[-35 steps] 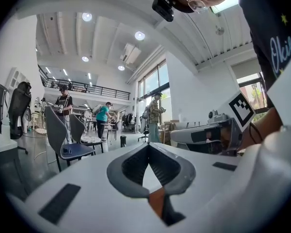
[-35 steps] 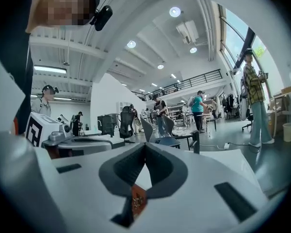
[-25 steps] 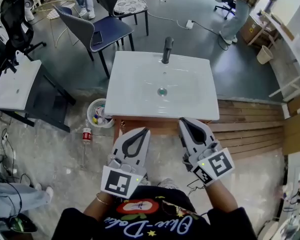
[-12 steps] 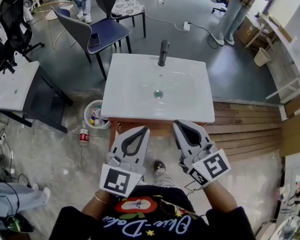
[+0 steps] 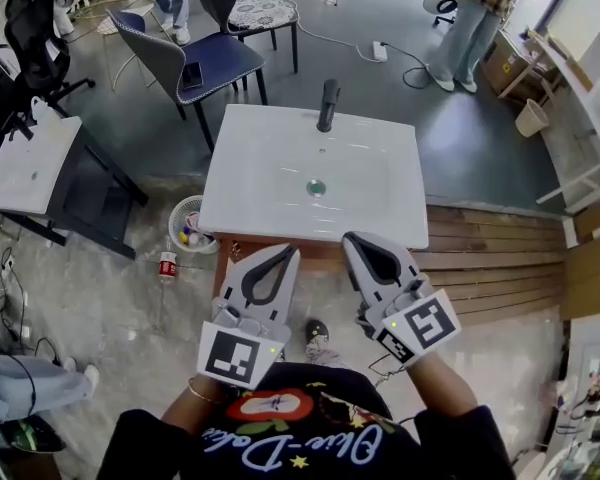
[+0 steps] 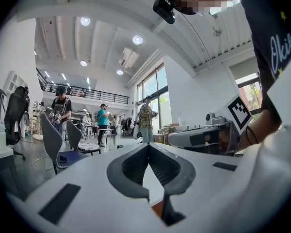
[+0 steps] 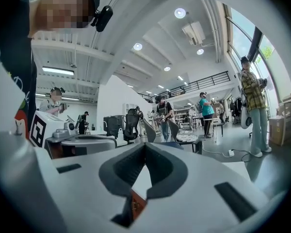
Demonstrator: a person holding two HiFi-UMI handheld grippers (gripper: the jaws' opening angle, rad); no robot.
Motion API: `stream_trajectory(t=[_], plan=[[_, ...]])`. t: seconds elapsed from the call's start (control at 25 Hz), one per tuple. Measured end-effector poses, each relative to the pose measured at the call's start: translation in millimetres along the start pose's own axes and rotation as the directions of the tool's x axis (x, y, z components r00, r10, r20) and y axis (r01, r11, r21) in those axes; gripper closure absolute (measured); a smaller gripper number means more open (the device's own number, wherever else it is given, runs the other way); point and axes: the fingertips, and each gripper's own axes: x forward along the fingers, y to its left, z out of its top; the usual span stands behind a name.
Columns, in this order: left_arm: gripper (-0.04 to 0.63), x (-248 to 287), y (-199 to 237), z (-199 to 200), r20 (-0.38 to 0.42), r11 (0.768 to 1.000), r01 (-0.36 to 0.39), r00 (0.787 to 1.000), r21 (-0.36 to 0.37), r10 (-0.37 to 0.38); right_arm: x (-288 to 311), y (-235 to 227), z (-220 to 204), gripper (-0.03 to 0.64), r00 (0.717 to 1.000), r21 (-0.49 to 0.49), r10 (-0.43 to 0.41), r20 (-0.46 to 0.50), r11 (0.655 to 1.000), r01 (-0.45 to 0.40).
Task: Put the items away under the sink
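A white sink [image 5: 270, 183] with a dark faucet [image 5: 327, 103] stands on a wooden cabinet [image 5: 280, 255] whose front edge shows just below the basin. My left gripper [image 5: 288, 253] and right gripper [image 5: 350, 240] are held level side by side in front of that edge, both shut with nothing in them. In the left gripper view the left gripper [image 6: 148, 145] has its tips together, with the right gripper's body [image 6: 203, 139] beside it. The right gripper view shows the right gripper [image 7: 145, 144] shut too. On the floor left of the sink are a small white basket [image 5: 188, 226] with colourful items and a red-labelled bottle [image 5: 167, 266].
A white side table [image 5: 30, 163] on a dark frame stands at the left, and grey chairs [image 5: 185, 63] stand behind the sink. Wooden planks [image 5: 500, 258] cover the floor to the right. People stand at the far back. My shoe [image 5: 317, 333] is on the floor below the grippers.
The view has shifted a little, so the sink sits slightly further left. A shoe has come into sight between the grippers. Both grippers stay shut before the cabinet.
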Motion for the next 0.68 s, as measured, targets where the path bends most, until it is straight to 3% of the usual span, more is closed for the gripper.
stream_trajectory(t=[0.24, 0.48, 0.68], plan=[[0.588, 11, -14, 11, 0.011, 0.999, 0.034, 0.999, 0.035, -0.034, -9, -17, 15, 0.611, 1.000, -0.095, 0.004, -0.009, 0.995, -0.005], [0.588, 25, -42, 14, -0.007, 0.994, 0.100, 0.995, 0.040, -0.100, -32, -38, 26, 0.611, 0.999, -0.070, -0.037, 0.011, 0.997, 0.038], [0.588, 32, -49, 18, -0.001, 0.991, 0.114, 0.993, 0.069, -0.114, -38, -52, 37, 0.611, 0.999, -0.120, -0.023, 0.032, 0.992, 0.026]])
